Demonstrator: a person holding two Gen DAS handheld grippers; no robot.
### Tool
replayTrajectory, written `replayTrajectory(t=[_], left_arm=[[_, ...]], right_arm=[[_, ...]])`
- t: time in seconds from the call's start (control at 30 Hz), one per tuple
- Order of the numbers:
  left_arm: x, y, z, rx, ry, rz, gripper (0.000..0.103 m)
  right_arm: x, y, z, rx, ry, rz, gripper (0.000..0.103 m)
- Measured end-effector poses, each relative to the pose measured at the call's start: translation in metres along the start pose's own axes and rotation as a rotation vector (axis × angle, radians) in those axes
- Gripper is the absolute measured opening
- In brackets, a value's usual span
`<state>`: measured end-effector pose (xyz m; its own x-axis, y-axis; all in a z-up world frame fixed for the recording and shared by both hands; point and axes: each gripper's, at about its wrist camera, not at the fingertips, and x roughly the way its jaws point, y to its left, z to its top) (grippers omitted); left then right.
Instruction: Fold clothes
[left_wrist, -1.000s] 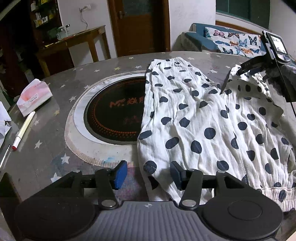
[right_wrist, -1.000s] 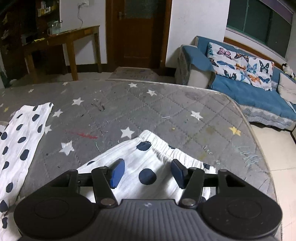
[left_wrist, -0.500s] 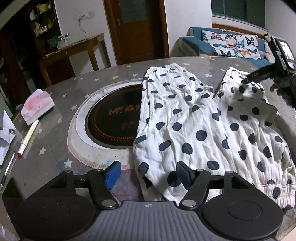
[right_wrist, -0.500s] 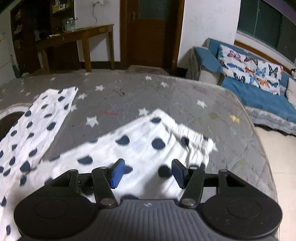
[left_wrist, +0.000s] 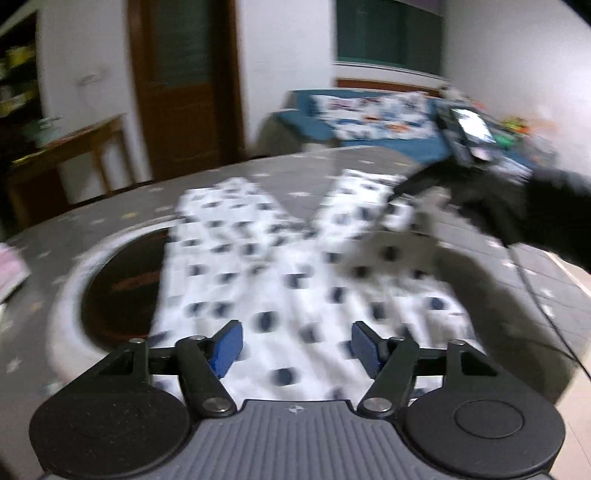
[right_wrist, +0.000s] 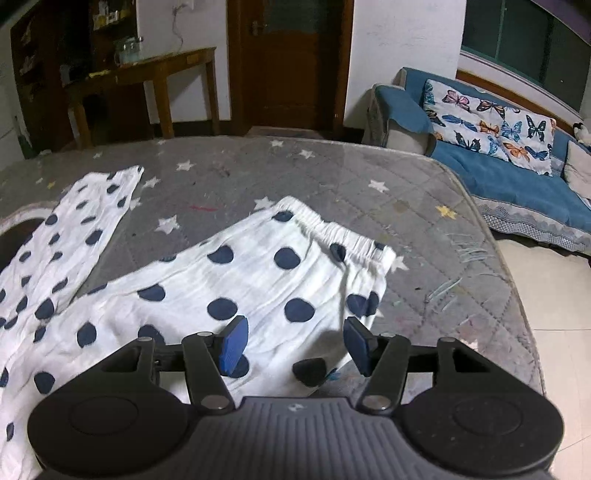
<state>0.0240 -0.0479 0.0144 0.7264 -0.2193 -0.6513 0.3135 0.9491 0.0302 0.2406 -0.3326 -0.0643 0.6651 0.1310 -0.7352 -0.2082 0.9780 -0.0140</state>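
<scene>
White trousers with navy polka dots (left_wrist: 295, 280) lie flat on the grey star-patterned table, legs spread in a V toward the far side. My left gripper (left_wrist: 293, 349) is open and empty above the waist end; this view is blurred by motion. My right gripper (right_wrist: 293, 347) is open and empty, held above the right leg (right_wrist: 258, 266), whose elastic cuff (right_wrist: 343, 236) lies ahead of it. The left leg (right_wrist: 74, 221) lies apart to the left. The right gripper also shows in the left wrist view (left_wrist: 465, 136), over the right leg's end.
A round dark hotplate with a pale ring (left_wrist: 118, 280) sits in the table at the left, partly under the trousers. A pink tissue pack (left_wrist: 11, 266) lies at the far left. The table's right edge (right_wrist: 517, 295) drops to tiled floor. A blue sofa (right_wrist: 517, 170) stands beyond.
Both grippers have pulled back and risen. The left one swung right, blurring its view. The right leg lies flatter and farther ahead of the right gripper.
</scene>
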Motion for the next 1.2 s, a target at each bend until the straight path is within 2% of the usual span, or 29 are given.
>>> replayTrajectory(t=[0.13, 0.33, 0.57, 0.6, 0.7, 0.73, 0.77, 0.8, 0.87, 0.9, 1.03, 1.1, 1.2], left_arm=[[0.020, -0.026, 0.000, 0.055, 0.009, -0.107, 0.047], [0.047, -0.051, -0.003, 0.095, 0.057, -0.249, 0.029], [0.059, -0.061, -0.010, 0.121, 0.106, -0.338, 0.025], [0.059, -0.062, -0.012, 0.126, 0.111, -0.347, 0.025], [0.060, -0.062, -0.013, 0.128, 0.113, -0.373, 0.023], [0.059, -0.062, -0.013, 0.124, 0.117, -0.391, 0.023], [0.057, -0.062, -0.014, 0.122, 0.120, -0.411, 0.023], [0.055, -0.062, -0.015, 0.120, 0.124, -0.431, 0.023], [0.052, -0.065, -0.018, 0.130, 0.128, -0.468, 0.023], [0.050, -0.066, -0.019, 0.134, 0.131, -0.487, 0.023], [0.049, -0.068, -0.024, 0.120, 0.128, -0.519, 0.023], [0.048, -0.067, -0.024, 0.113, 0.130, -0.522, 0.023], [0.043, -0.060, -0.023, 0.098, 0.124, -0.508, 0.024]], right_arm=[[0.003, -0.004, 0.005, 0.005, -0.007, 0.001, 0.057], [0.018, -0.009, 0.009, 0.015, -0.007, -0.015, 0.056], [0.024, -0.029, 0.010, 0.084, -0.041, -0.057, 0.055], [0.026, -0.033, 0.011, 0.095, -0.040, -0.064, 0.051], [0.031, -0.042, 0.013, 0.120, -0.042, -0.069, 0.050], [0.032, -0.043, 0.014, 0.126, -0.044, -0.065, 0.048], [0.033, -0.044, 0.016, 0.127, -0.046, -0.065, 0.036], [0.034, -0.044, 0.017, 0.124, -0.047, -0.067, 0.018], [0.034, -0.043, 0.020, 0.118, -0.049, -0.071, 0.007], [0.034, -0.043, 0.021, 0.111, -0.055, -0.080, 0.005], [0.039, -0.046, 0.022, 0.099, -0.062, -0.136, 0.008], [0.040, -0.048, 0.021, 0.103, -0.065, -0.152, 0.021], [0.030, -0.049, 0.022, 0.112, -0.083, -0.160, 0.025]])
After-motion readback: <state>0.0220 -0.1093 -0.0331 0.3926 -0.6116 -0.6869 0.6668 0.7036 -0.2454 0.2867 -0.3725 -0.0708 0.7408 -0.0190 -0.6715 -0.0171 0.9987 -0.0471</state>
